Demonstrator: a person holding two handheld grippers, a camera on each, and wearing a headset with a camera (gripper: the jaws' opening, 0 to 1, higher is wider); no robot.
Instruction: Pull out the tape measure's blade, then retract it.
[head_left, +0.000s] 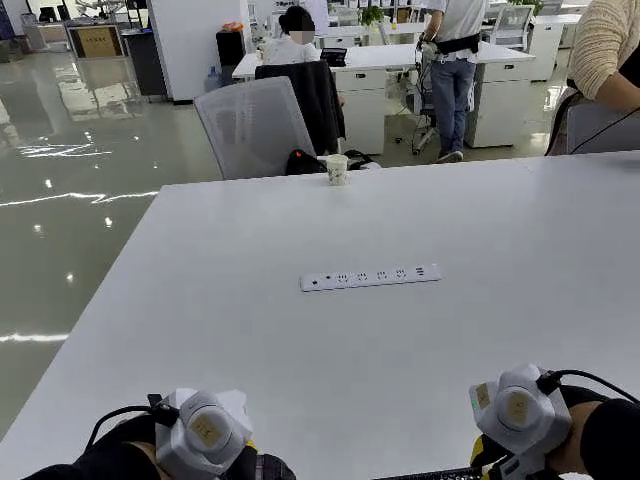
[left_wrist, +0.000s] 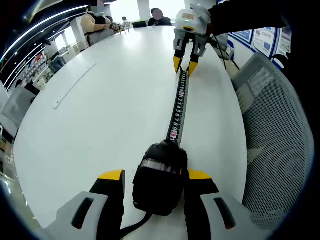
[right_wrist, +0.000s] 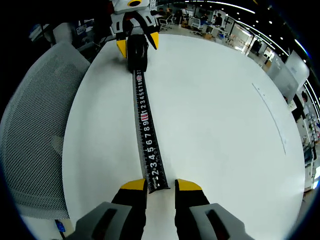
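Left tongs (left_wrist: 155, 175): closed around the black body of the tape measure (left_wrist: 160, 181), one jaw on each side of it, the body resting on the table (head_left: 300, 350).
Right tongs (right_wrist: 161, 185): jaws a narrow gap apart with the tip of the blade (right_wrist: 145, 125) lying between them. I cannot tell whether they pinch it or only flank it.
Tape measure: close to the near edge of the table, its blade drawn out flat along that edge from one pair of tongs to the other.
Step in hand: judging by the run of numbers showing, the pull-out looks largely done and the return comes next.
Doing it well: keep the body pinned and level. Walk the tip back toward the body in line with the blade, low over the table, so that it feeds in straight. A tip let go early would likely whip back.
Near edge: the blade runs close beside it, and a mesh chair (left_wrist: 280, 140) sits just past it. Drifting that way risks the blade slipping off the table.
Open room: bare table lies on the far side of the blade. The power strip (head_left: 370, 277) at mid-table and the paper cup (head_left: 337, 169) at the far edge are well apart from the work.
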